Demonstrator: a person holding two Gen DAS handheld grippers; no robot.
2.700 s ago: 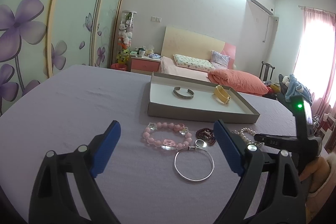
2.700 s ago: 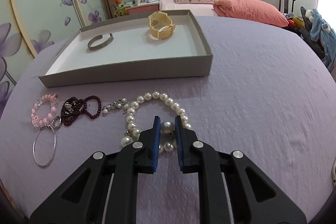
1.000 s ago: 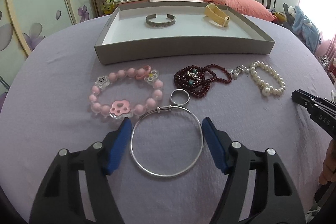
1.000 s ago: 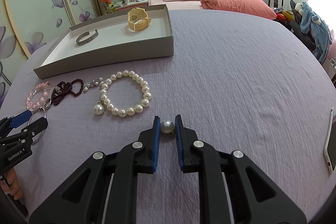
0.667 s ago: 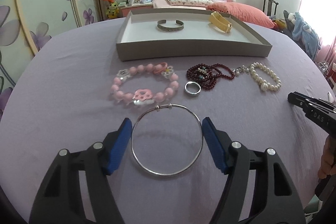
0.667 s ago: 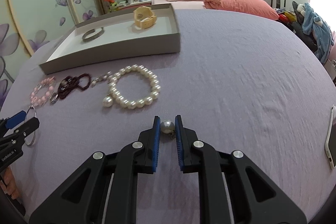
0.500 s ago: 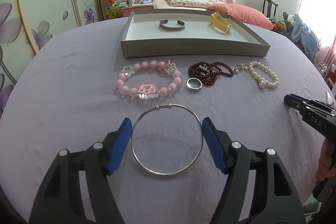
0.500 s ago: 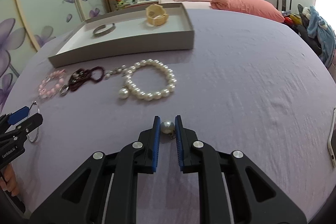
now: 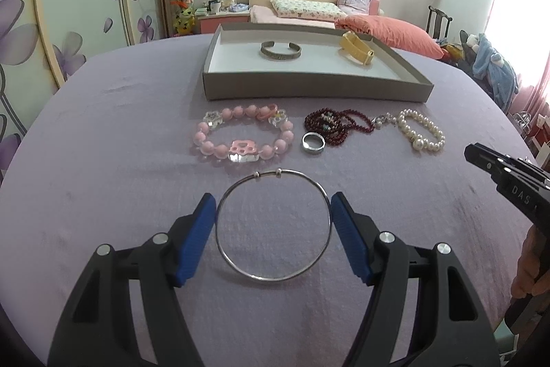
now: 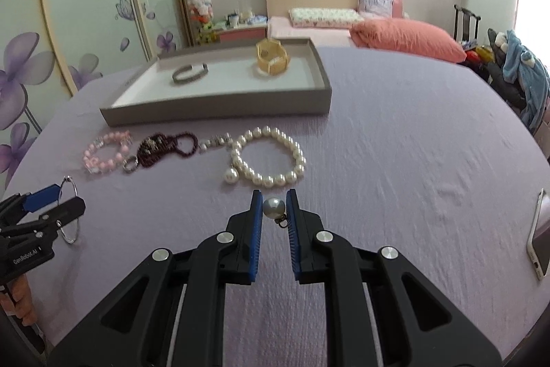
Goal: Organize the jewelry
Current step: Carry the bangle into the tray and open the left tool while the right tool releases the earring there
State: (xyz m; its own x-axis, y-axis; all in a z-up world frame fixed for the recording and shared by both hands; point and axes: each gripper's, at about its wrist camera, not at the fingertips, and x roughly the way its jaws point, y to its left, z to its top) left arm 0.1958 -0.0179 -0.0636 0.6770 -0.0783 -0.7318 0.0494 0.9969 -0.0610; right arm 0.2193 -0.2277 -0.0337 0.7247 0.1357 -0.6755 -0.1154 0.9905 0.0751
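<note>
Left wrist: left gripper (image 9: 273, 219) tilted downward, silver bangle (image 9: 273, 226) between jaws

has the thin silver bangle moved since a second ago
Yes. The thin silver bangle, held in the left gripper, has pulled back toward the camera from the pink bead bracelet, which it nearly touched before.

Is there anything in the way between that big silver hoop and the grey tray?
Yes: the pink bead bracelet and a small ring lie on the cloth between the silver bangle, clamped in the left gripper, and the tray.
</note>
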